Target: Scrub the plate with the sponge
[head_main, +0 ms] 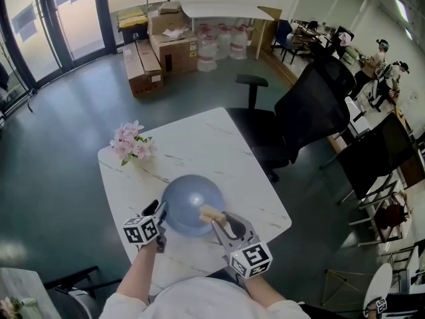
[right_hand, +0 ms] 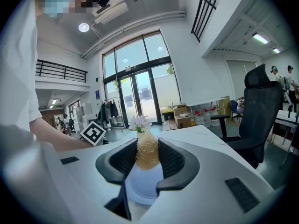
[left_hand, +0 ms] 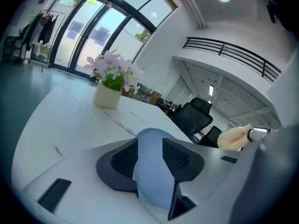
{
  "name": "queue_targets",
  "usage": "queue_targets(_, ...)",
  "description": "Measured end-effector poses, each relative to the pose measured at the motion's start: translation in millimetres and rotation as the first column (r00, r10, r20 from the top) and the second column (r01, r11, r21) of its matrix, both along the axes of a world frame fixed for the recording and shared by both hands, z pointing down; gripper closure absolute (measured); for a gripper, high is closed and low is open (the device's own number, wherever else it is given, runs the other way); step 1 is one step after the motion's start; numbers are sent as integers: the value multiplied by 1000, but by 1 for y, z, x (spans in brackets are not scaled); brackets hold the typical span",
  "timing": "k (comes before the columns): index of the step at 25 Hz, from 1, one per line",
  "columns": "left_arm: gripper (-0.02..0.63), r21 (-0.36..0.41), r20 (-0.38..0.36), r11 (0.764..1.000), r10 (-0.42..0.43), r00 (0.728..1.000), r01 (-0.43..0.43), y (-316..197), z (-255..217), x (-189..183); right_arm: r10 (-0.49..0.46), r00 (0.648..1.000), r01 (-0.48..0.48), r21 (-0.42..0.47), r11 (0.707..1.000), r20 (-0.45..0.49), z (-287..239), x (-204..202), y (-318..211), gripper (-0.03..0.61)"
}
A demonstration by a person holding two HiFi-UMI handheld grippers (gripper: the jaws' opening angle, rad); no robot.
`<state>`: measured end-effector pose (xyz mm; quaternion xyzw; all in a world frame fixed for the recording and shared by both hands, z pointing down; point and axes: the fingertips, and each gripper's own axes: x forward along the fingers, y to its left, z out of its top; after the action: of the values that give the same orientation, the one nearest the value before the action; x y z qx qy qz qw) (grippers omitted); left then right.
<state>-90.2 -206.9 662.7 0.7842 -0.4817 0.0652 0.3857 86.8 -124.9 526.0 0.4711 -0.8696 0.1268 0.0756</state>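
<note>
A round blue plate (head_main: 189, 201) lies on the white marble table (head_main: 199, 141), near its front edge. My left gripper (head_main: 161, 212) is at the plate's left rim. In the left gripper view the plate (left_hand: 152, 181) lies in the gap of the left gripper (left_hand: 150, 155), whose jaws stand apart around the rim, open. My right gripper (head_main: 214, 216) is shut on a tan fibrous sponge (head_main: 210, 212) over the plate's right side. In the right gripper view the sponge (right_hand: 147, 154) is pinched between the pads, with the plate (right_hand: 144, 186) below it. The sponge (left_hand: 232, 137) also shows at the right of the left gripper view.
A small pot of pink flowers (head_main: 133, 143) stands at the table's far left corner. Black office chairs (head_main: 292, 121) stand close to the table's right side. Cardboard boxes (head_main: 159, 52) sit on the floor further back. A second white table (head_main: 16, 298) is at the lower left.
</note>
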Motion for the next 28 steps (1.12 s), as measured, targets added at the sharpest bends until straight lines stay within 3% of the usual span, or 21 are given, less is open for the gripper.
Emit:
queue_targets(5,515,116,-46,993,9,999,-4,3,-37,2,-10,1000,10,13,1000,-1,-6,-5,1,431)
queue_targets(9,548,200,3,979,51,999,-51,10,-59,6,-15,1000,16,25,1000,-1,-10,-8,2,431)
queue_targets(18,568,330,66,934,123,990,-138,34,-105,15,-21,1000,22,59,998,-6,-23,-13,9,431)
queue_targets(28,568,400,117,899,143,983,-179,54,-144,11,3,1000,0,99,995,-28,-38,-10,13,433)
